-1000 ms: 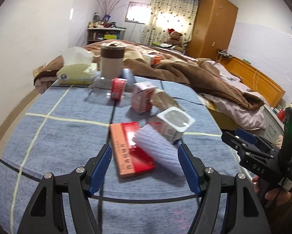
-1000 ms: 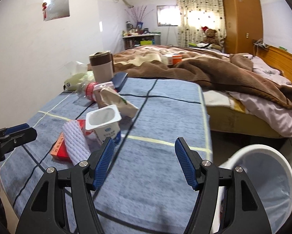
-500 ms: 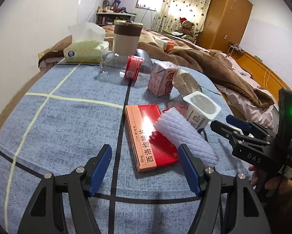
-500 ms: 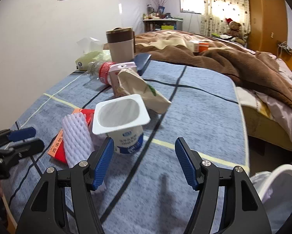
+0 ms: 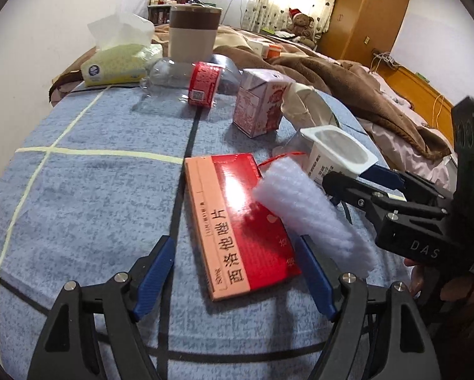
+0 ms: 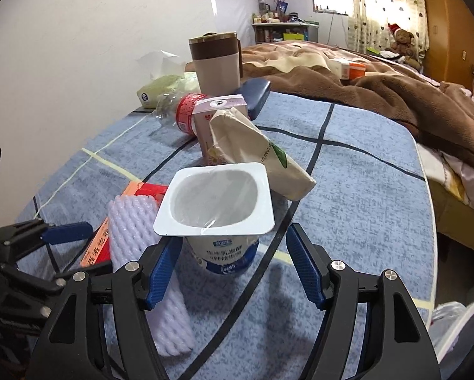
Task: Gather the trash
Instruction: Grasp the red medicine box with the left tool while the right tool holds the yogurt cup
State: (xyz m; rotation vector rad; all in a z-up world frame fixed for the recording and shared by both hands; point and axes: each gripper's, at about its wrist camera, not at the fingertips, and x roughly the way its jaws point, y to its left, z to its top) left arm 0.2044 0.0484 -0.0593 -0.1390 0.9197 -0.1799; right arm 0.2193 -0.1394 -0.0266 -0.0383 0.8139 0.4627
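Closing in, we now bracket the red box point(image 5: 240, 218) with left jaws just widened, and the yogurt cup point(image 6: 216, 212) with right jaws released; neither grips yet.

The white bin point(image 6: 461, 326) is cut off by the lower right edge of the right wrist view, so only part of its rim and liner shows. The foam sleeve point(image 6: 142, 253) covers much of the red box point(image 6: 123, 218) there, and the left tool point(image 6: 63, 250) hides the box's near end. The yogurt cup point(image 5: 335, 158) is partly behind the right tool point(image 5: 357, 183) in the left wrist view. The shelf items point(image 6: 278, 15) are too small to tell, perhaps bottles.
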